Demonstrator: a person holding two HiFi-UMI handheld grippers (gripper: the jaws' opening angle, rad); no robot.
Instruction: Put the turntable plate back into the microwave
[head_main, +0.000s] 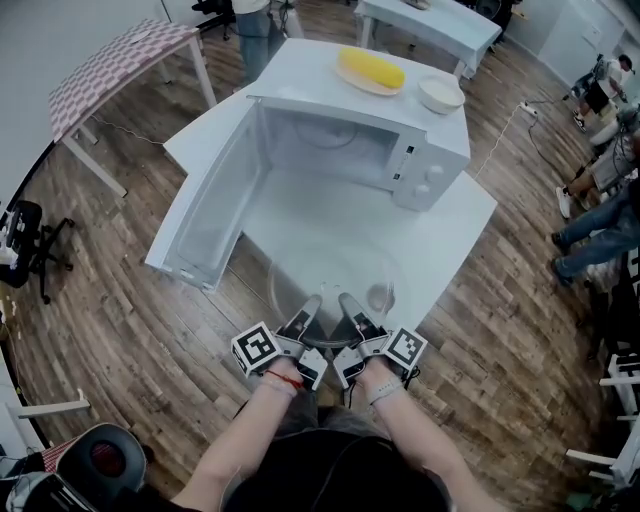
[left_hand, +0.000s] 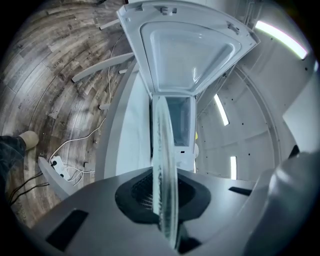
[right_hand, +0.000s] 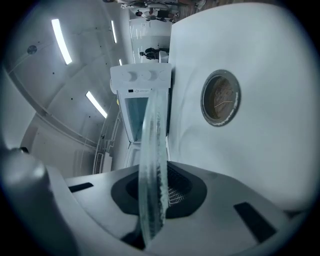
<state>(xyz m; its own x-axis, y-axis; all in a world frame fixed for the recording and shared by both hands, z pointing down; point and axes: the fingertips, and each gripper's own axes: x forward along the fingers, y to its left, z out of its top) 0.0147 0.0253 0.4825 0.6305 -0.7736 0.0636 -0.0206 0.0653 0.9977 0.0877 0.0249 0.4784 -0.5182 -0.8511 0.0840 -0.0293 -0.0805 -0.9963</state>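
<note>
Head view: left tool (head_main: 304, 317) and right tool (head_main: 356, 315) clamp my turntable plate (head_main: 331, 278); the open microwave (head_main: 425, 150) lies straight ahead.

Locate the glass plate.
In the head view, the glass plate is just before the open microwave, its near edge held by the left gripper and right gripper.
</note>
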